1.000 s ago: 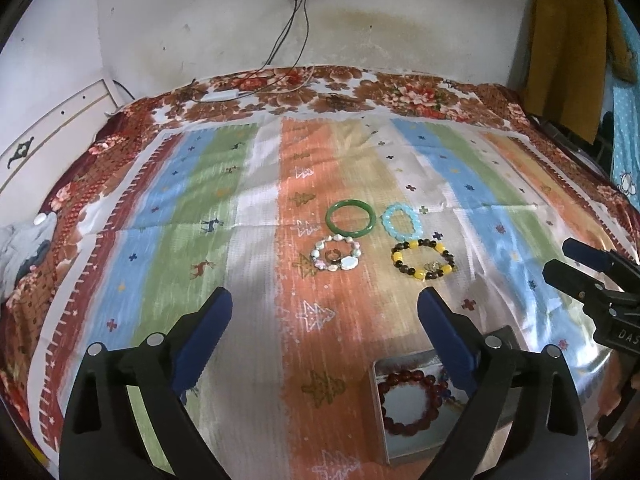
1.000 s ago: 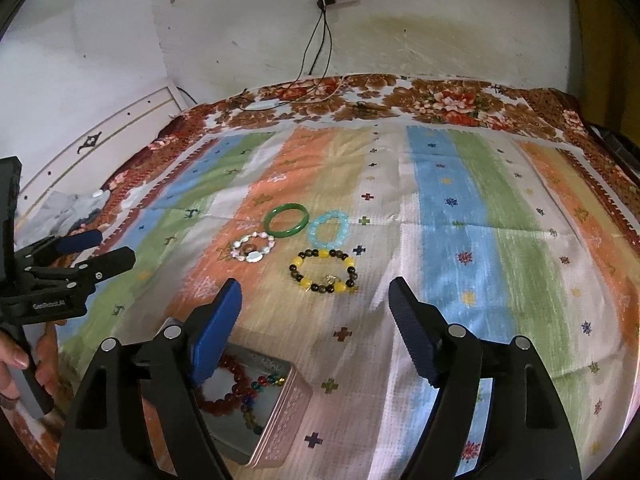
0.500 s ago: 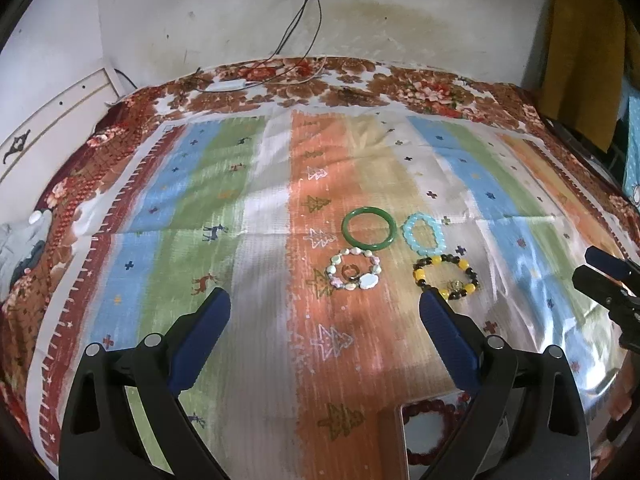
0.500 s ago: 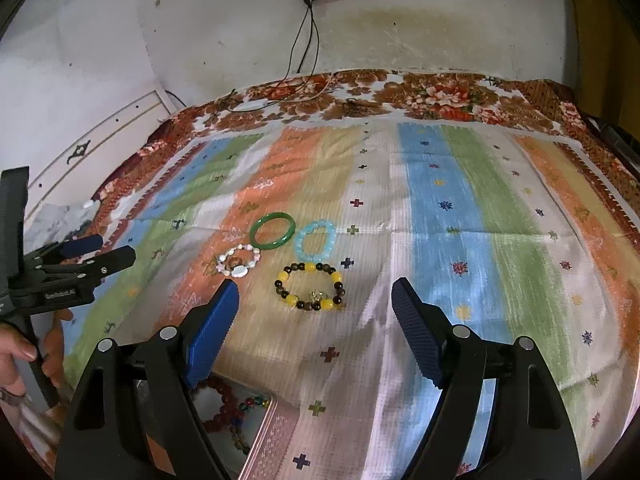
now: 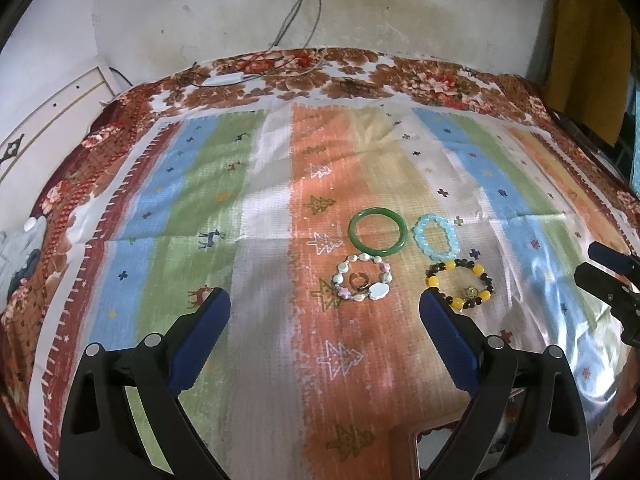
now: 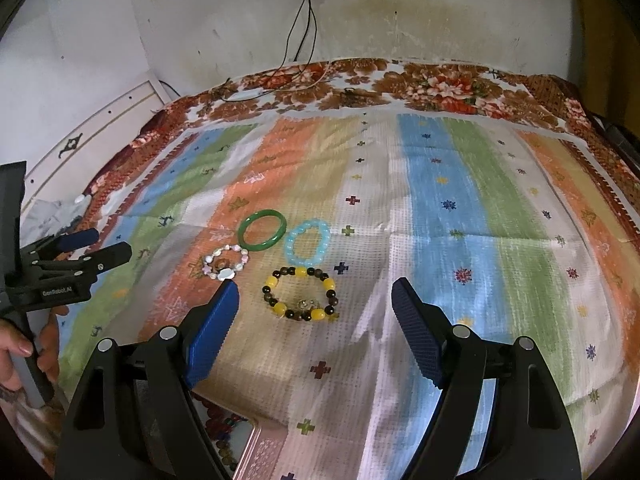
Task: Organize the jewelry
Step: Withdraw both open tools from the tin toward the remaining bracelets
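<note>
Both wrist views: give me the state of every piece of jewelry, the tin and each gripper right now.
green bangle: flat on the cloth, loose
light blue bead bracelet: on the cloth, beside the bangle
pastel bead bracelet: on the cloth, small ring inside it
yellow and dark bead bracelet: on the cloth, untouched
tin: open, beads inside
left gripper: open, empty
right gripper: open, empty

Soft daylight, fisheye-warped edges, slight blur

A green bangle [image 5: 378, 231], a pale blue bead bracelet [image 5: 436, 236], a yellow-and-dark bead bracelet [image 6: 300, 294] and a pastel shell bracelet [image 5: 362, 282] lie on a cloth [image 5: 256, 216] striped blue, green, white and orange, bordered by red-brown flowers.
</note>
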`<action>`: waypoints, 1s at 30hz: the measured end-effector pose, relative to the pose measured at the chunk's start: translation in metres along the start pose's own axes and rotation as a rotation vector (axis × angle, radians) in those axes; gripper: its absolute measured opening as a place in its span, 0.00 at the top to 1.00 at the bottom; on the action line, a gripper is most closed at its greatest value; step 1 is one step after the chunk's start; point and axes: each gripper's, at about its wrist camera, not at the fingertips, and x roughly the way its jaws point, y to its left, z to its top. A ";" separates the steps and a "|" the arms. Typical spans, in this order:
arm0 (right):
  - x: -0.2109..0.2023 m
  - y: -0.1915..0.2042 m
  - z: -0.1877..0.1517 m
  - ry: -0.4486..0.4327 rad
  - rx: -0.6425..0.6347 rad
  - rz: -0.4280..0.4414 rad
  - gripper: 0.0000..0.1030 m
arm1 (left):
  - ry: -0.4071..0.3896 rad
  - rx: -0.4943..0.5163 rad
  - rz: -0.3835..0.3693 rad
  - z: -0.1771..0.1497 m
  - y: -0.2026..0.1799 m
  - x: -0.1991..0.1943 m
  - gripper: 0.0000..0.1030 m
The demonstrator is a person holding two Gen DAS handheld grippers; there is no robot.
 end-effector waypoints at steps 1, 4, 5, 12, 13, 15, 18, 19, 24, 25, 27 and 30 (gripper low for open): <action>0.002 0.000 0.001 0.002 -0.002 -0.002 0.24 | 0.002 0.013 0.003 0.001 -0.002 0.002 0.09; 0.008 0.000 0.003 0.012 -0.009 -0.011 0.24 | -0.001 0.038 0.008 0.002 -0.005 0.005 0.09; 0.010 -0.001 0.003 0.015 -0.009 -0.013 0.24 | 0.001 0.043 0.008 0.003 -0.005 0.007 0.09; 0.031 -0.005 0.006 0.055 -0.023 -0.027 0.24 | 0.043 0.018 -0.018 0.010 -0.003 0.026 0.09; 0.033 -0.006 0.007 0.061 -0.024 -0.026 0.24 | 0.044 0.015 -0.017 0.011 -0.002 0.028 0.09; 0.036 -0.007 0.007 0.068 -0.026 -0.024 0.24 | 0.052 0.005 -0.013 0.013 0.002 0.033 0.09; 0.042 -0.007 0.008 0.081 -0.024 -0.015 0.24 | 0.069 -0.001 -0.007 0.015 0.005 0.042 0.09; 0.044 -0.007 0.008 0.087 -0.023 -0.012 0.24 | 0.074 0.000 -0.003 0.016 0.005 0.046 0.09; 0.055 -0.008 0.010 0.114 -0.023 -0.012 0.24 | 0.092 0.003 0.010 0.019 0.008 0.058 0.09; 0.057 -0.009 0.011 0.120 -0.022 -0.012 0.24 | 0.098 0.005 0.013 0.020 0.009 0.062 0.09; 0.061 -0.010 0.012 0.129 -0.018 -0.013 0.24 | 0.109 0.008 0.019 0.021 0.010 0.068 0.09; 0.067 -0.013 0.012 0.144 -0.013 -0.016 0.24 | 0.130 0.008 0.029 0.021 0.012 0.077 0.09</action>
